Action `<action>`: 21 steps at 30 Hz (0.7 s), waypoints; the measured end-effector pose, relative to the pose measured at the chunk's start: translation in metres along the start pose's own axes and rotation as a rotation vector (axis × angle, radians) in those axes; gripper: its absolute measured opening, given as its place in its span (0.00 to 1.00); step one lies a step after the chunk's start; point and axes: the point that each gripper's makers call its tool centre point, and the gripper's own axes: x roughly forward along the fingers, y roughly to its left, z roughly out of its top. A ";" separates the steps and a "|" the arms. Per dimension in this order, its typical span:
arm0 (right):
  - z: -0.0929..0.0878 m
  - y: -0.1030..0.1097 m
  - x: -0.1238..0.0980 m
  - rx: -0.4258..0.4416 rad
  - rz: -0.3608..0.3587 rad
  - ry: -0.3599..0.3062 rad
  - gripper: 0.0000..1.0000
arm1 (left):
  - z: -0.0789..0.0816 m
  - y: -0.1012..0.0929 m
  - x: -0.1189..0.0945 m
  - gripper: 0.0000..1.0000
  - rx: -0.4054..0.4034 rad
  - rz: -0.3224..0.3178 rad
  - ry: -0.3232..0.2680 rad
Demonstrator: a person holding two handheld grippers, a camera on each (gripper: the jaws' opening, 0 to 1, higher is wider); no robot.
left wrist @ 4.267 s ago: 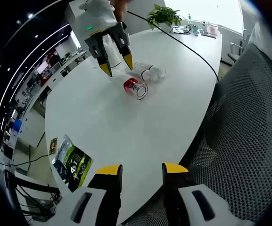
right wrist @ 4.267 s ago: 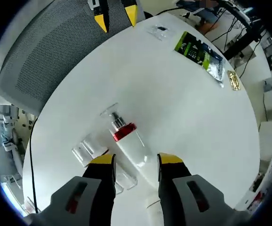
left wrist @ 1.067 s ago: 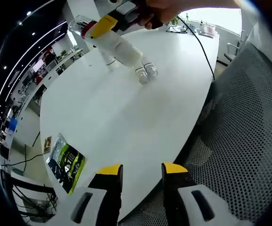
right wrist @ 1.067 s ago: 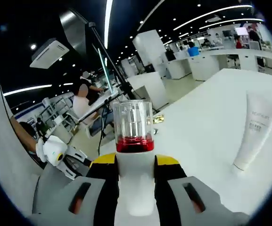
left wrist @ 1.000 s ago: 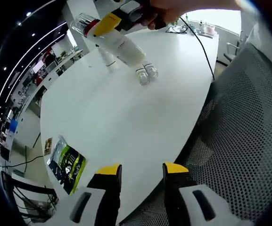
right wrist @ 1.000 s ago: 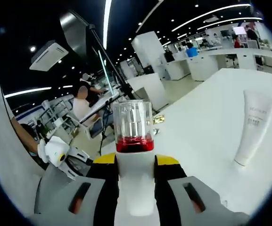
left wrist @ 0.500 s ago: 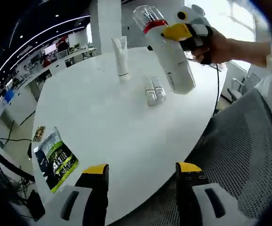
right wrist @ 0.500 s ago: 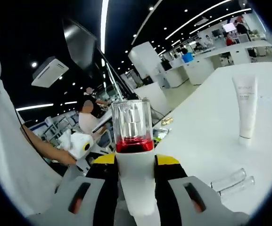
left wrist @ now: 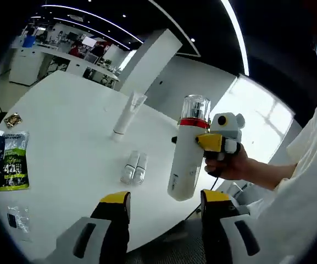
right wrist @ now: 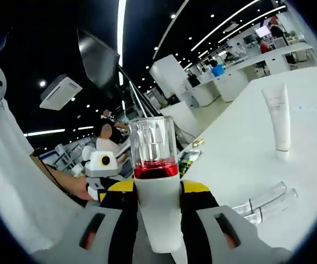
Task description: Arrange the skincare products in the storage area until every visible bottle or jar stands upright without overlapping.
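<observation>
The pump bottle (left wrist: 187,155) is showing a white body, a red collar and a clear cap. The tube (left wrist: 126,115) is white. The two vials (left wrist: 134,168) are clear. The sachet (left wrist: 9,160) is green, black and white. The table (left wrist: 65,132) is white.

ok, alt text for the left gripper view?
The right tongs hold a white pump bottle upright just above the white table. A white tube stands behind two small clear vials lying flat.
</observation>
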 end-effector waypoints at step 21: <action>-0.001 0.079 0.013 0.044 0.263 -0.010 0.27 | 0.003 -0.073 0.030 0.69 -0.091 -0.319 -0.043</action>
